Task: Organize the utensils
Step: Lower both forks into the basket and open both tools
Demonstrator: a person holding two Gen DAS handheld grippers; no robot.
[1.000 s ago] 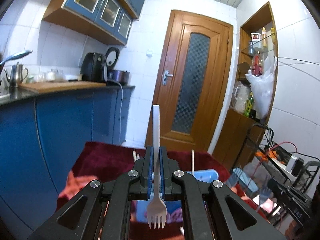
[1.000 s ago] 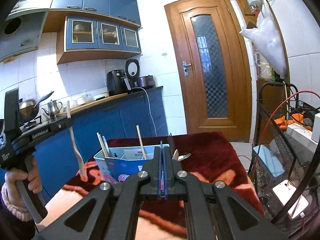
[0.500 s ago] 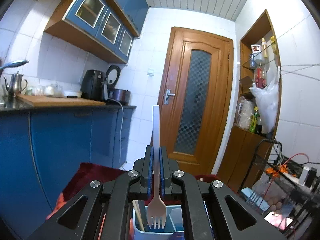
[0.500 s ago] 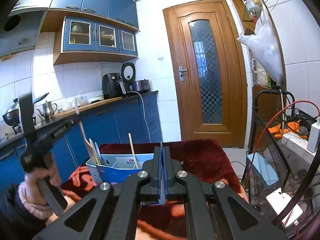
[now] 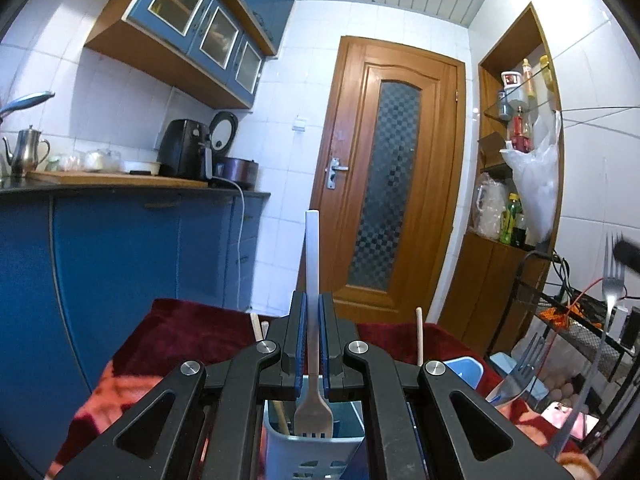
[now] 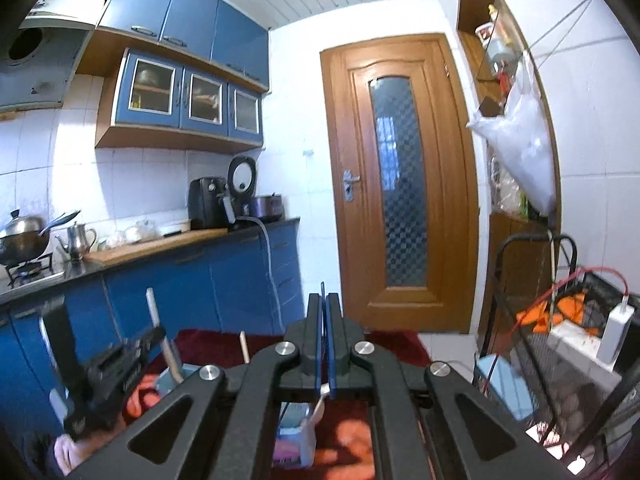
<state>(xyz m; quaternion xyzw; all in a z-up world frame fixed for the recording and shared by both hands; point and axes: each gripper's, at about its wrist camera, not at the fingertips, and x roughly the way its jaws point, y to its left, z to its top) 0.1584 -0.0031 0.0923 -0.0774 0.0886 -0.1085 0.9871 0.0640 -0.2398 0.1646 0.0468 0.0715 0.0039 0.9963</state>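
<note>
My left gripper [image 5: 312,300] is shut on a white plastic fork [image 5: 312,360], held upright with its tines down inside a pale blue utensil caddy [image 5: 316,454] just below the jaws. Wooden sticks [image 5: 419,336] stand in the caddy. My right gripper [image 6: 323,300] is shut on a metal fork; in the left wrist view that fork [image 5: 608,304] shows at the right edge with tines up. In the right wrist view only a pale end [image 6: 319,404] shows under the jaws. The left gripper [image 6: 154,334] and the caddy [image 6: 296,436] also show there.
The caddy stands on a table with a dark red cloth [image 5: 192,332]. Blue kitchen cabinets [image 5: 120,256] run along the left. A wooden door [image 5: 384,192] is ahead. A wire rack with cables [image 6: 560,340] stands at the right.
My left gripper has come down over the caddy, and the white fork's tines are now inside it. My right gripper has lifted and moved nearer the caddy with the metal fork.
</note>
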